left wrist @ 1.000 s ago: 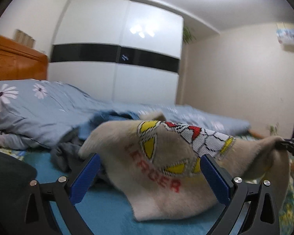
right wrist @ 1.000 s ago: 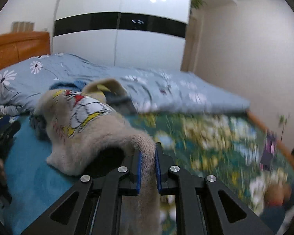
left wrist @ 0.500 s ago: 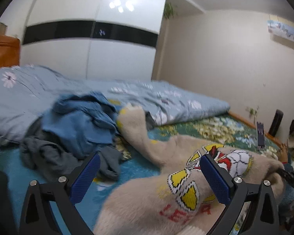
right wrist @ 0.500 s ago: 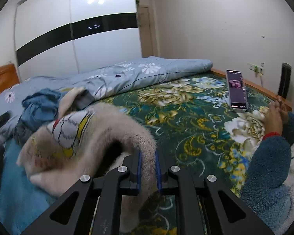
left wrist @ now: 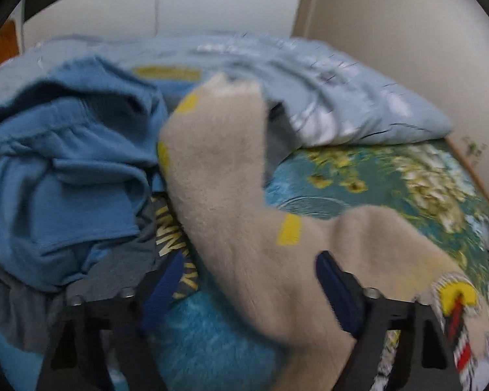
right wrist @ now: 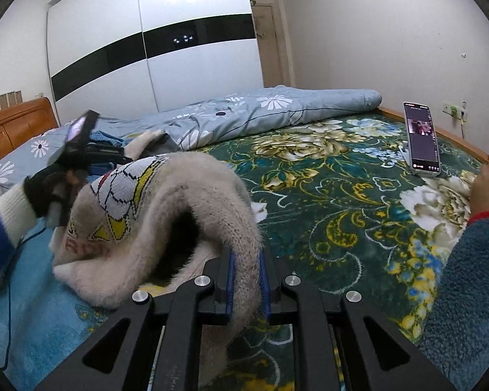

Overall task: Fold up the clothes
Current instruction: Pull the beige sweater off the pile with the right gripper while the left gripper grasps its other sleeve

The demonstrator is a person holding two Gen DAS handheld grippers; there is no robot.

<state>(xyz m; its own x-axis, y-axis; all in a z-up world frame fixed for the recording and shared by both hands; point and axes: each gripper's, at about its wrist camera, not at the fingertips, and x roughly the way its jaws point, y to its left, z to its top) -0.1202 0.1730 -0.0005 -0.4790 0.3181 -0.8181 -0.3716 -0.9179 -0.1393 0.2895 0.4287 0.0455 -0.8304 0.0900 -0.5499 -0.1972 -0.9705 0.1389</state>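
Note:
A fuzzy beige sweater (right wrist: 185, 202) with a yellow, red and white knitted picture lies bunched on the bed. My right gripper (right wrist: 247, 280) is shut on its edge, with fabric pinched between the blue pads. In the left wrist view the sweater's sleeve (left wrist: 231, 189) runs up between the fingers of my left gripper (left wrist: 247, 290), which is open with its jaws wide on either side of the fabric. The left gripper also shows in the right wrist view (right wrist: 78, 153), at the sweater's far left.
A pile of blue and grey clothes (left wrist: 65, 169) lies left of the sweater. A light blue floral duvet (right wrist: 244, 117) runs along the back. A phone (right wrist: 422, 140) stands at the right, near a person's hand (right wrist: 485, 189) and fleece sleeve. The bedspread (right wrist: 326, 179) is green and floral.
My left gripper has dropped lower and closer, so the sleeve now lies between its open fingers. The right gripper kept its hold and moved a little to the right.

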